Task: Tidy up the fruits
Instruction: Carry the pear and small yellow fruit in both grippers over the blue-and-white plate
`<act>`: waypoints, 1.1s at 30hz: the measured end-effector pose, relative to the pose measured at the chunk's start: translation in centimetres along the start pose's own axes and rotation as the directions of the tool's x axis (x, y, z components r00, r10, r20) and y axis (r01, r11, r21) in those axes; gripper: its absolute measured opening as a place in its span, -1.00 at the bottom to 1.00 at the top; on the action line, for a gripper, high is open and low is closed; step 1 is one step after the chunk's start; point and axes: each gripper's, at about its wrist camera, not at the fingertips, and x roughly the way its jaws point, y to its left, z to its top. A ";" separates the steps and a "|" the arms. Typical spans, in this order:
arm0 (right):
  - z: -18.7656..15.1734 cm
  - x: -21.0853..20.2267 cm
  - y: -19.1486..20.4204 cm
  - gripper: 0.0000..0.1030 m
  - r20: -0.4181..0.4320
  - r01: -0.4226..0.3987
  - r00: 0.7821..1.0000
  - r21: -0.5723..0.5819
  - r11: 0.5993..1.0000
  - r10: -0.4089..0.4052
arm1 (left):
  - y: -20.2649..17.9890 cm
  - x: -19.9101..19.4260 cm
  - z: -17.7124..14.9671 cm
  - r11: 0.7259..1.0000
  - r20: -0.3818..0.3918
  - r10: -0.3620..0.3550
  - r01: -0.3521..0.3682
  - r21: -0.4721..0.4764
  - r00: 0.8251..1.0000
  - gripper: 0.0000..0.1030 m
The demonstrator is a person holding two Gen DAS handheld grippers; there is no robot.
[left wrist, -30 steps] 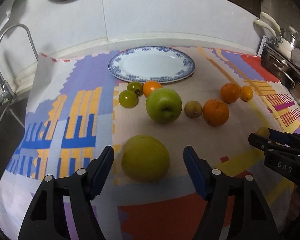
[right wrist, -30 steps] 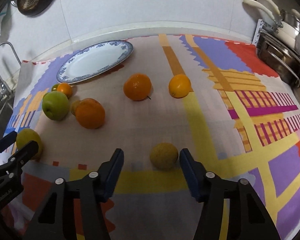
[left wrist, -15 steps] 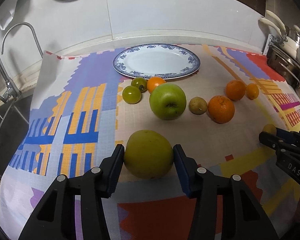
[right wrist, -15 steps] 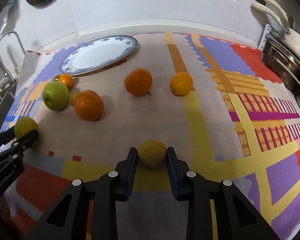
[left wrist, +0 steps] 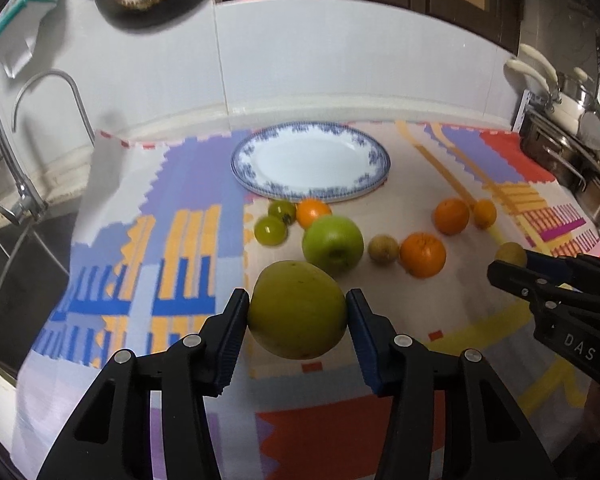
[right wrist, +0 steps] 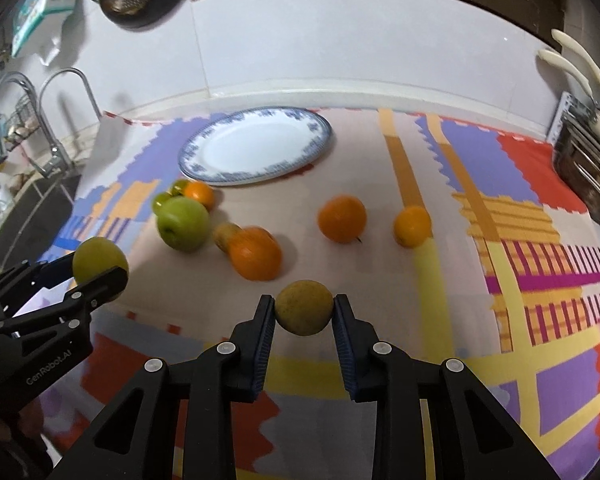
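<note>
the left gripper (left wrist: 297,312) has its jaws clamped on the big yellow-green fruit (left wrist: 297,310), held clear above the cloth (left wrist: 187,184). the right gripper (right wrist: 304,310) has its jaws clamped on the small yellow-brown fruit (right wrist: 304,306), also off the cloth. both grips sit across the widest part, which suits round, smooth skin that could slip if taken nearer an end. the big fruit looks fairly heavy and firm; the small one looks light and firm. neither seems fragile, though a hard squeeze could bruise.

the worktop carries a patterned cloth that looks soft and could wrinkle. on it lie the empty blue-rimmed plate (left wrist: 255,152), a green apple (left wrist: 332,244), 4 oranges, 2 small green fruits and a small brownish one. a sink with a tap (left wrist: 47,92) is at the left, pots at the right, a white wall behind.
</note>
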 end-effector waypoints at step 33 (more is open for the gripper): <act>12.7 2.5 1.7 -0.41 0.162 -0.137 0.975 -0.106 0.985 0.153 | 1.9 2.4 11.7 0.998 0.204 0.038 -0.045 0.033 0.978 -0.05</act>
